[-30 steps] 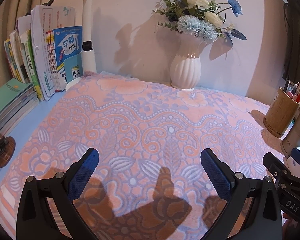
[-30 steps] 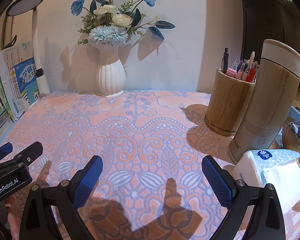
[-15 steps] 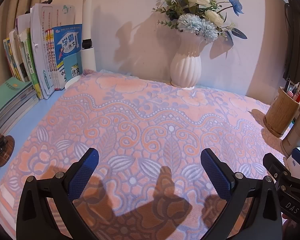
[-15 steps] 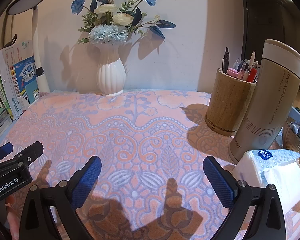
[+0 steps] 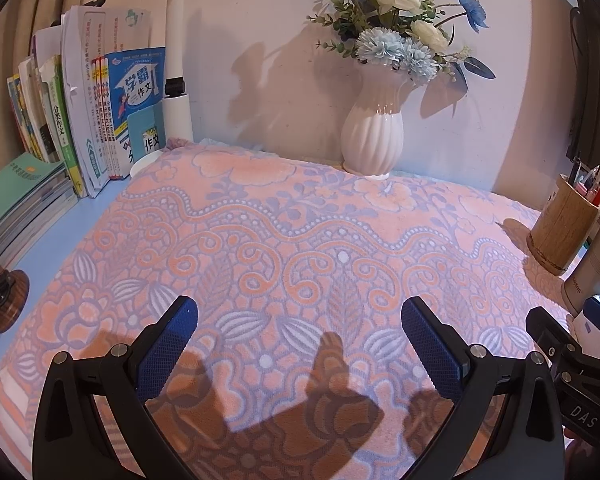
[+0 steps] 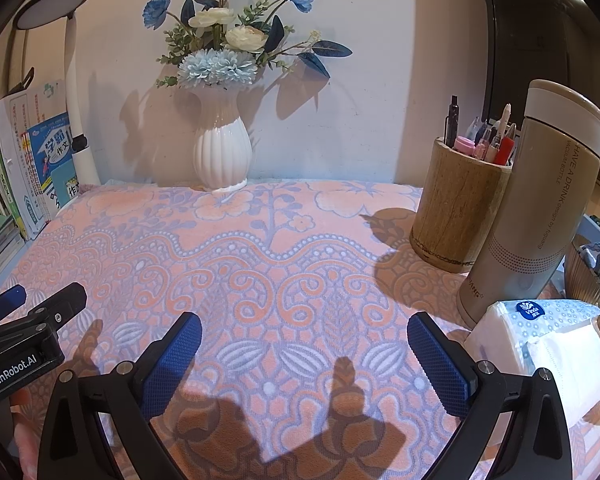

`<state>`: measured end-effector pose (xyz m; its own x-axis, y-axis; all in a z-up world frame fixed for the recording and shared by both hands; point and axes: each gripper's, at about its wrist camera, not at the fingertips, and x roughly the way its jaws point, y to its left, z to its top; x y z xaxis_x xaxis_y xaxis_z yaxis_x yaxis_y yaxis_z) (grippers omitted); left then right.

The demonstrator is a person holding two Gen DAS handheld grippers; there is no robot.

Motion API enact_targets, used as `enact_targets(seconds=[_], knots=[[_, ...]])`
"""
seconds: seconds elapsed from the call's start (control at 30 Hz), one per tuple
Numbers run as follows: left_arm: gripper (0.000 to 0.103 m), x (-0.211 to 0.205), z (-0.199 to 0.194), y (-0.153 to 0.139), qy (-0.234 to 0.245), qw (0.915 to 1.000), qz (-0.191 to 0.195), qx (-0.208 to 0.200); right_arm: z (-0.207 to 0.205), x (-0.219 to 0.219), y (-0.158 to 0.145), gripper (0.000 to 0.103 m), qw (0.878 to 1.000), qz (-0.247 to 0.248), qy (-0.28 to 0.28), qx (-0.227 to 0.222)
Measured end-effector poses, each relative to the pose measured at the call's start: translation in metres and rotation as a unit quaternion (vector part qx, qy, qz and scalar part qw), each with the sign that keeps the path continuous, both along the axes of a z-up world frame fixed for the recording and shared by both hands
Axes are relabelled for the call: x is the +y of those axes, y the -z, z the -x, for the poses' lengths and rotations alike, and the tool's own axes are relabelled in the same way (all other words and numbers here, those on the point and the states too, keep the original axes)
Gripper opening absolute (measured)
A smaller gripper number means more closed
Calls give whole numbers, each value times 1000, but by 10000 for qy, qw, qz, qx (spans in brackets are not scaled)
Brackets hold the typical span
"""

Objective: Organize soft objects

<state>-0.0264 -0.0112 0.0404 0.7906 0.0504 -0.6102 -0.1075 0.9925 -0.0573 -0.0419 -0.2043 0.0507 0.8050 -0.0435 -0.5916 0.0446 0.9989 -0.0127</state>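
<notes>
A pink towel (image 5: 300, 240) with a blue floral pattern lies spread flat over the desk, also filling the right wrist view as the same towel (image 6: 260, 264). My left gripper (image 5: 298, 330) hovers open above its near edge, nothing between the blue pads. My right gripper (image 6: 304, 342) is open too, above the towel's near right part. Each gripper shows at the other view's edge: the right gripper (image 5: 572, 360) and the left gripper (image 6: 24, 332).
A white vase (image 5: 372, 136) of flowers stands at the back. Books (image 5: 100, 120) and a lamp post (image 5: 176, 92) line the left. A wooden pen holder (image 6: 460, 204), a beige bottle (image 6: 540, 208) and a tissue pack (image 6: 548, 344) crowd the right.
Both grippers stay open in nearly the same place; the views have only shifted slightly.
</notes>
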Motion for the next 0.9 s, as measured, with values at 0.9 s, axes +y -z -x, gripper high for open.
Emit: enact_targets(seconds=[0.9], knots=[[102,-4,0,1,202,9997,64,106,-1,-1,-1,103,10000,-22,-27,39]])
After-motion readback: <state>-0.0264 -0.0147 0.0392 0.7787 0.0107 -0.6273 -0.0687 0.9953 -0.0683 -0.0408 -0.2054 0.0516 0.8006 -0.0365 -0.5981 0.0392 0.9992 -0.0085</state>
